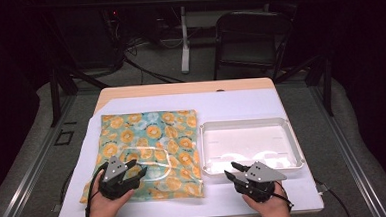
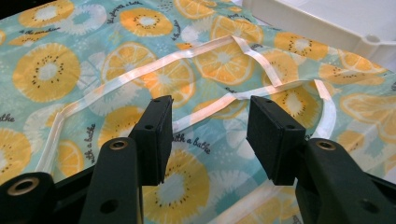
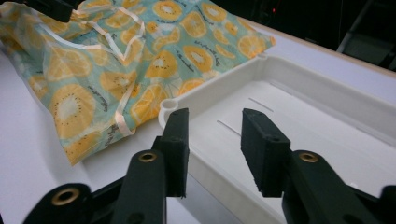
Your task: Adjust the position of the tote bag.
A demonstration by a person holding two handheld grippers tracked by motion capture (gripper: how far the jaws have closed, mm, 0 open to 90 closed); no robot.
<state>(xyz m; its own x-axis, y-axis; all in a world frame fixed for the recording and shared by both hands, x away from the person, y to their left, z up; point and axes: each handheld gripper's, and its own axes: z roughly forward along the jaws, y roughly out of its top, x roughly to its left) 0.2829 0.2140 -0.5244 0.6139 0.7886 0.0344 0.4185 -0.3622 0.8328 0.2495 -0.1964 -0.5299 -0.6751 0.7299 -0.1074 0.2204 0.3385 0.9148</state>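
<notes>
From the high view I see the desk (image 1: pixel 240 98), covered with a white sheet, carrying a folded cloth (image 1: pixel 151 153) printed with orange slices on a teal ground at the left and an empty white plastic tray (image 1: pixel 292 138) at the right; the two lie just beside each other, the tray's left rim next to the cloth's right edge. My left tool (image 1: pixel 132 170) sits over the near part of the cloth, held by my left hand (image 1: pixel 106 205) at the desk's near edge. In the left gripper view its jaws stand apart above the fabric, with a pale ribbon strap (image 2: pixel 205 105) of the cloth running across the gap beyond them; the pads press on nothing, and I cannot tell whether their tips touch the fabric. The strap forms a loop lying flat on the printed surface. My right tool (image 1: pixel 231 169) lies near the tray's near left corner, held by my right hand (image 1: pixel 268 204). In the right gripper view its jaws also stand apart, straddling the line of the tray's rim (image 3: pixel 205 109) near the rounded corner, with nothing clamped. The same view shows the cloth (image 3: pixel 93 74) bunched up to the left of the tray, its near edge resting on the white sheet.
</notes>
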